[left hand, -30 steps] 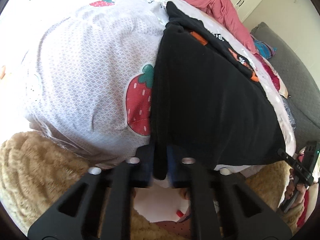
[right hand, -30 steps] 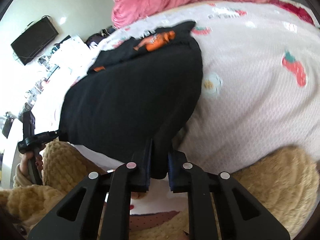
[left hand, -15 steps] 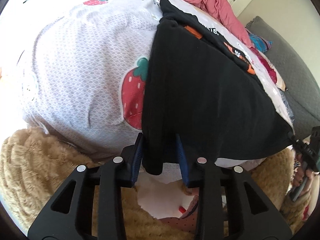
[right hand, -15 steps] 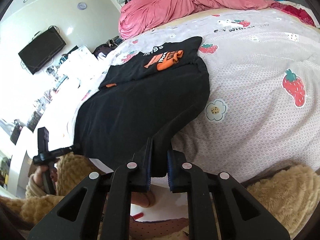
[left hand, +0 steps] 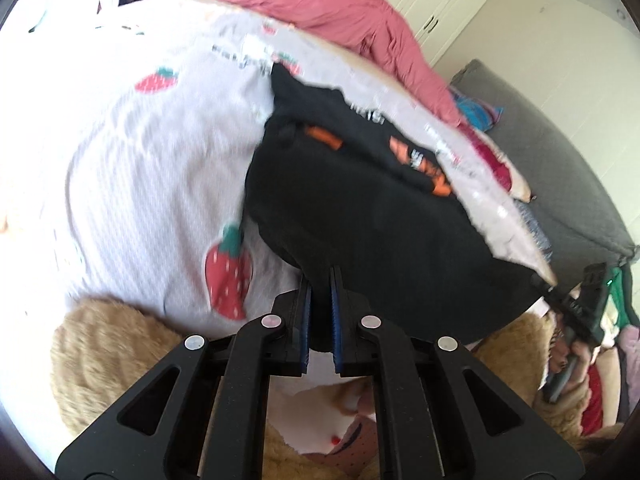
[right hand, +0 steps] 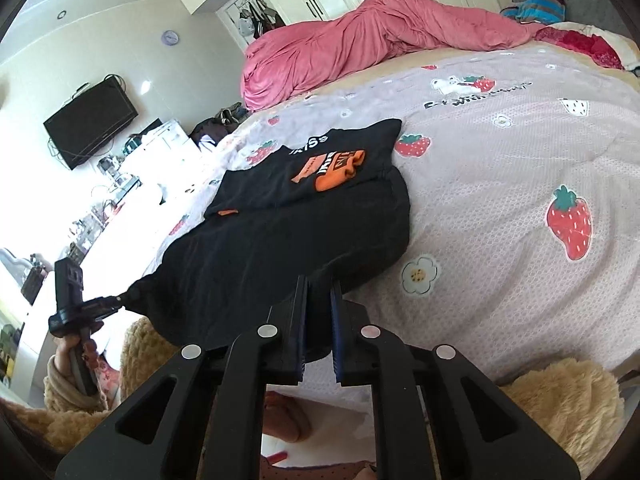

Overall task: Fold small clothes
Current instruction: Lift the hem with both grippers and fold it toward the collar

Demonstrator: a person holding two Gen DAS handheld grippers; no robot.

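From the left wrist camera: the left gripper (left hand: 319,300) is clamping the near hem of a small black T-shirt (left hand: 360,216), its blue-lined jaws drawn narrow with a fold of dark cloth pinched between them. The shirt is stretching away across a pale bedspread (left hand: 152,152) printed with strawberries, its far part lying flat and showing an orange graphic with white lettering and a small orange tag. The near part is hanging raised and taut toward the right gripper (left hand: 556,292), which is gripping the hem's other corner at the right edge of the frame. A crumpled pink duvet (left hand: 320,4) is lying at the head of the bed, and a grey sofa (left hand: 560,184) is standing beside it. The frame is slightly blurred.

From the right wrist camera: the right gripper (right hand: 319,304) is likewise pinching the black T-shirt (right hand: 280,256) at its near hem, jaws narrow on the fabric. The left gripper (right hand: 116,300), held in a hand (right hand: 70,354) with a fuzzy tan sleeve (right hand: 68,396), is pulling the opposite corner to a point. The shirt's chest print is facing up on the bedspread (right hand: 500,208), with the pink duvet (right hand: 360,40) beyond and a wall-mounted television (right hand: 90,124) at left.
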